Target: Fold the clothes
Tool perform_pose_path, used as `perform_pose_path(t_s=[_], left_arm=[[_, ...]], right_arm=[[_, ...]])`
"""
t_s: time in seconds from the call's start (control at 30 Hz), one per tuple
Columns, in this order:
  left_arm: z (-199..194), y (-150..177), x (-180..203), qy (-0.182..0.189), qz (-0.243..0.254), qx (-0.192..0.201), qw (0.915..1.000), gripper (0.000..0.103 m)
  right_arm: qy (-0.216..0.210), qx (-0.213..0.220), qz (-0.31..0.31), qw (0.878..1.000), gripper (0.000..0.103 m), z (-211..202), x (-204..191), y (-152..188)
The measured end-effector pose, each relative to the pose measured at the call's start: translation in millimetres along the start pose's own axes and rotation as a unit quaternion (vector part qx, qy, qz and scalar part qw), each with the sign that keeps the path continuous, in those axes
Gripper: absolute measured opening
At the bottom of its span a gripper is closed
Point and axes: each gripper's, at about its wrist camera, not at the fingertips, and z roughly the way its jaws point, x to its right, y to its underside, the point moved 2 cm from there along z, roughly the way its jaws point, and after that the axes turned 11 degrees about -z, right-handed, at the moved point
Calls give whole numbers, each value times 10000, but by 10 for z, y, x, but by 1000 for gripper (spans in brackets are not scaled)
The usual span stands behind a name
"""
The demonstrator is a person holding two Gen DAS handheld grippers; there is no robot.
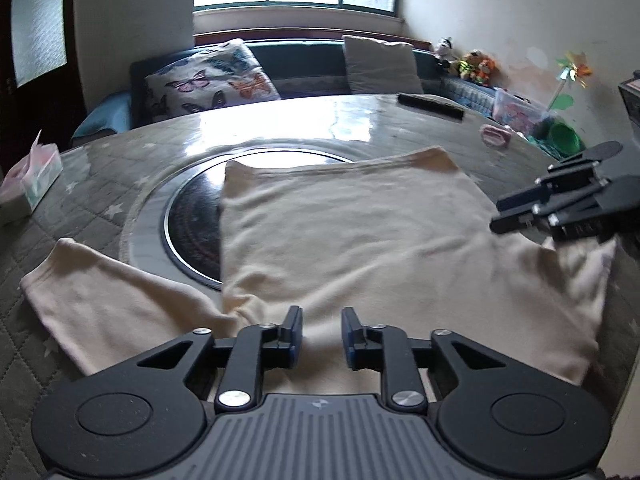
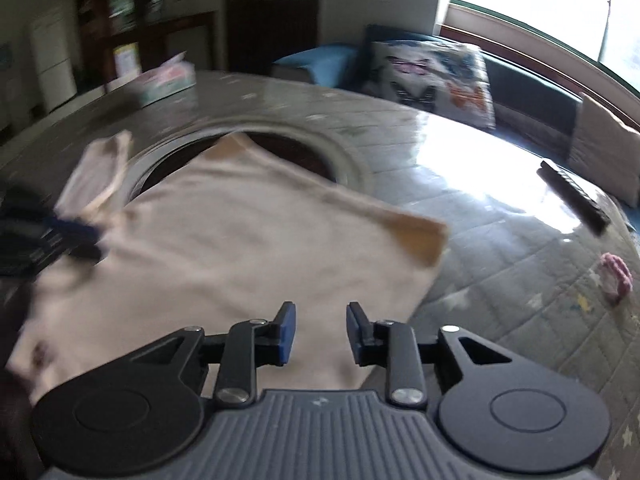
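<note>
A cream T-shirt (image 1: 352, 236) lies flat on the round table, partly over the dark central hob (image 1: 192, 224). One sleeve (image 1: 104, 300) spreads to the left, the other (image 1: 580, 304) to the right. My left gripper (image 1: 321, 334) is open and empty just above the shirt's near edge. My right gripper (image 1: 500, 216) hovers over the shirt's right side, near the right sleeve. In the right wrist view the shirt (image 2: 240, 248) lies ahead, blurred, and my right gripper (image 2: 321, 330) is open and empty above its near edge. The left gripper (image 2: 76, 240) shows blurred at the left.
The table has a quilted grey cover (image 1: 80, 184). On it are a tissue box (image 1: 32, 184) at the left, a black remote (image 1: 432, 106) at the far side and a pink object (image 1: 496, 134) at the right. A sofa with cushions (image 1: 208, 80) stands behind.
</note>
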Motion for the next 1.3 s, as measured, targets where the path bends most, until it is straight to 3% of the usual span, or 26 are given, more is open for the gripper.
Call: perform_pose_path(t_s=[0.17, 0.3, 0.53, 0.7, 0.97, 1.13, 1.2, 1.3], left_arm=[[-48, 148, 131, -15, 308, -27, 9995, 32], [-86, 251, 225, -23, 525, -41, 9986, 34], [-110, 192, 316, 17, 559, 54, 9984, 36], [-116, 135, 471, 188, 609, 167, 9978, 38], [-3, 163, 758, 450, 760, 68, 9961, 41], [39, 184, 862, 521, 781, 10, 9956, 48], [55, 192, 890, 544, 774, -23, 9955, 50], [75, 204, 927, 561, 793, -62, 9953, 52]], right_arm=[[-193, 22, -323, 9993, 31, -234, -425, 217], [-6, 11, -454, 9990, 35, -360, -612, 453], [187, 130, 315, 9992, 37, -608, -454, 757], [593, 113, 1013, 9930, 37, -774, -186, 1051], [1453, 49, 1987, 9692, 38, -1039, 366, 1545], [2049, 27, 2724, 9401, 38, -1176, 741, 1804], [2159, 70, 2988, 9295, 38, -1191, 836, 1884], [2182, 159, 3154, 9234, 38, -1155, 864, 1925]])
